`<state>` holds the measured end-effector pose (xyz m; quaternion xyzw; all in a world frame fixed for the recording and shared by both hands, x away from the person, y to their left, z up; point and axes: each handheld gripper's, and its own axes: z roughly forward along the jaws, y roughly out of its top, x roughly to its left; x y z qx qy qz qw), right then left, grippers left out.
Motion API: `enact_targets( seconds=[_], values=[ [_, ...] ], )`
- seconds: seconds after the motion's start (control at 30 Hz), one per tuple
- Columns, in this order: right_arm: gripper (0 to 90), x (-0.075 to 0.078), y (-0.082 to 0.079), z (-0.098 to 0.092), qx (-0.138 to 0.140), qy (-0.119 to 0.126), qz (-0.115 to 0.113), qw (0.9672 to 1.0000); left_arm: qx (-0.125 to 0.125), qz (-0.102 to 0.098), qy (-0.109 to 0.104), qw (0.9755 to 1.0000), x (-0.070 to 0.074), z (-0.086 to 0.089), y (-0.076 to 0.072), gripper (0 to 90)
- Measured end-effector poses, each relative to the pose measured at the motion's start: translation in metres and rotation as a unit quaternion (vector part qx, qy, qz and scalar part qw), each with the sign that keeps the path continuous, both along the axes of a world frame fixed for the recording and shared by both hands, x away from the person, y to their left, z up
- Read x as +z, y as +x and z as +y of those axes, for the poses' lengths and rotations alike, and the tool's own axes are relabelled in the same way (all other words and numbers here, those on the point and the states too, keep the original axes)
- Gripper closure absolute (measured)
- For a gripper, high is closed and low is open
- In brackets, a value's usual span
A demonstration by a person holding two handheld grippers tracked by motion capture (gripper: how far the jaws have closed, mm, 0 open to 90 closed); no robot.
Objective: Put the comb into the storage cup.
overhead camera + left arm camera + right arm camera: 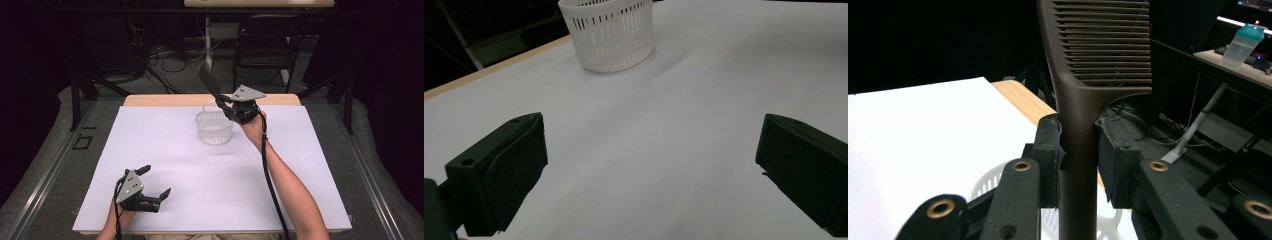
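Observation:
A dark brown comb [1083, 95] stands gripped by its handle in my right gripper [1079, 150], whose jaws press on both sides of it. In the high view that right gripper [220, 100] hangs just above the far right rim of a white slotted basket [214, 127], and the comb [207, 77] sticks up and to the left from it. The same basket [608, 32] sits far ahead in the left gripper view. My left gripper [156, 181] rests low at the near left of the table, open, with nothing between its fingers [499, 175].
A white sheet [200, 175] covers the wooden table [150, 100]. Beyond the far edge stand a black chair [270, 40] and tangled cables [165, 60] on the floor. A bottle with a teal cap [1245, 45] sits on another table farther off.

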<state>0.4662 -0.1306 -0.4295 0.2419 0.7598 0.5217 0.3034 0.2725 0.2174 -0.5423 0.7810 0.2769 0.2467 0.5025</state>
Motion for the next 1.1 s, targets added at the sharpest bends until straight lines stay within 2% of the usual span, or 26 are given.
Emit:
enact_targets(
  seconds=[0.53,1.1],
  values=[
    [72.4,-0.01,0.008,0.006,0.009,0.003,-0.01,0.9999,0.0,0.0,0.0,1.0,0.0,0.0,0.0,0.3],
    [72.3,-0.024,0.014,0.01,0.01,0.004,0.002,0.9999,0.0,0.0,-0.001,1.0,0.0,0.001,0.0,0.4]
  ],
)
